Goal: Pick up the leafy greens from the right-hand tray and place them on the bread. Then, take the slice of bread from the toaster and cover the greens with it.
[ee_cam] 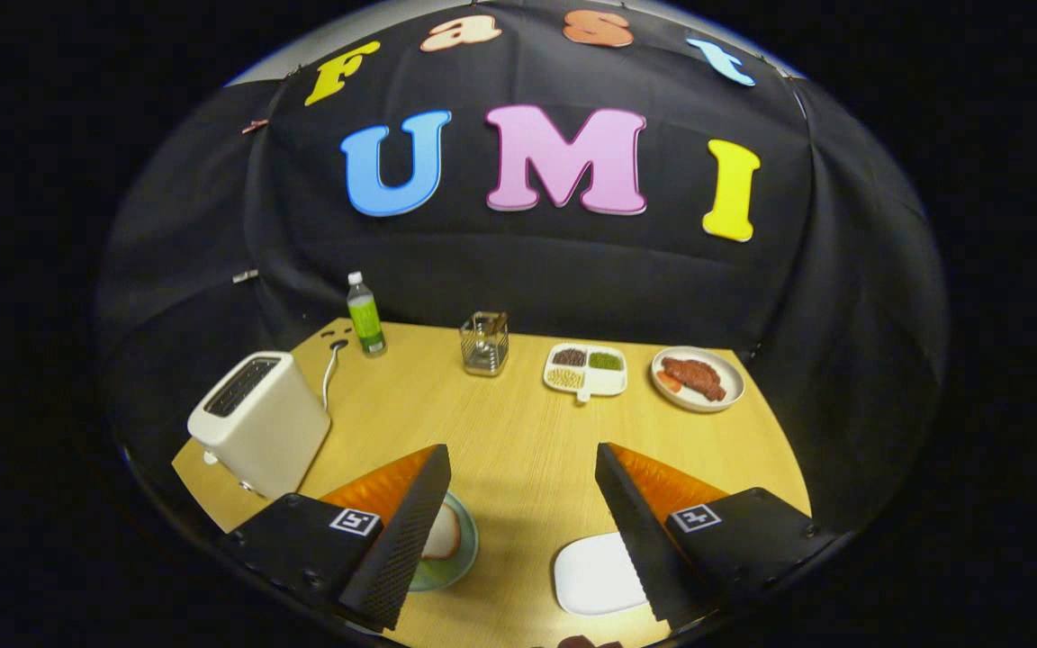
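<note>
- tongs [523, 531]: fingers spread wide, holding and touching nothing, poised above the tabletop [518, 423].
- bread [443, 533]: lies on a green plate [464, 549] just behind the left finger; no greens visible on its exposed part.
- white tray [595, 574]: beside the right finger; its visible part is bare, greens not discernible.
- toaster [257, 421]: beyond the left finger; slot contents cannot be told.
- step: undetermined; the stage cannot be fixed from this scene.

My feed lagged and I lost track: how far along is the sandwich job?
The right-hand white tray shows bare where visible, which fits a pick already made. Bread lies on the green plate, half hidden by a finger; base or covering slice, I cannot tell. The toaster slots look dark. The tongs are open, holding nothing.
</note>
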`<state>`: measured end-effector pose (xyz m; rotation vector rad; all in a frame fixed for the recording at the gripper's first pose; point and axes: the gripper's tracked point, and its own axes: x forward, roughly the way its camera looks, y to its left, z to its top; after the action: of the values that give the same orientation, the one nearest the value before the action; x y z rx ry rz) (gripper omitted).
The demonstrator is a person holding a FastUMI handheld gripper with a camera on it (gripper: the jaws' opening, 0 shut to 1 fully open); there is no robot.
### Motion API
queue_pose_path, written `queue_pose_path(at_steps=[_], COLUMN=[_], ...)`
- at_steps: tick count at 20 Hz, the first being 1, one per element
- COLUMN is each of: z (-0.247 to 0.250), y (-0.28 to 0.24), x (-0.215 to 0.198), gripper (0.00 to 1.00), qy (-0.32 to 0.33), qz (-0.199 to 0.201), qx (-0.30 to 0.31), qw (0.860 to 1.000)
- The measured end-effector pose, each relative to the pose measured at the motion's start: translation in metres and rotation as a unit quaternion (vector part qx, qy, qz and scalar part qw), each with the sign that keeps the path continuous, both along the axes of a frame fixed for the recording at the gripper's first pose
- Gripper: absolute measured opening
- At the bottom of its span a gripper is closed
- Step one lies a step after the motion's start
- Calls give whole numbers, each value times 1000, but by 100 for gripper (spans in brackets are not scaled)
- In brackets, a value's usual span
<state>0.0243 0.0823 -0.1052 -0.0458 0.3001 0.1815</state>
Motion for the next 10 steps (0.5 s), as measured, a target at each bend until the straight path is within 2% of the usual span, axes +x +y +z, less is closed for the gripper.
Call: queue_pose_path(at_steps=[5,10], z=[81,119], y=[-36,-52], x=[-30,-76], gripper=[100,100], qy=[-105,-164], qz=[-25,-50], qx=[-10,14], qw=[994,985])
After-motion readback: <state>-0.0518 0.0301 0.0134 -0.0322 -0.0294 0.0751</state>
